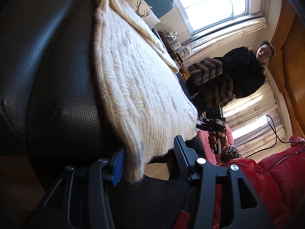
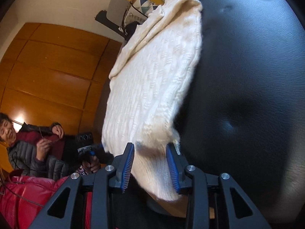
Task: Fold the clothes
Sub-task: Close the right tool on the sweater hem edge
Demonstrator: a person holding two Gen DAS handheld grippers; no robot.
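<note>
A cream cable-knit sweater (image 1: 133,80) lies on a black leather seat (image 1: 57,76); its hem hangs over the near edge. My left gripper (image 1: 150,164) is open, its jaws on either side of one hem corner, not closed on it. In the right wrist view the same sweater (image 2: 152,76) lies on the seat (image 2: 247,95). My right gripper (image 2: 150,162) is open with the other hem corner between its blue pads (image 2: 172,168), which stand apart from the knit. Each gripper shows small in the other's view: the right one (image 1: 211,126), the left one (image 2: 89,148).
A person in a dark fur coat (image 1: 238,72) stands near the window (image 1: 215,5). Another person in a grey puffer jacket (image 2: 28,148) sits by the wooden wardrobe (image 2: 47,66). A red down jacket (image 1: 276,171) lies close by. Cushions (image 1: 141,5) lie behind the sweater.
</note>
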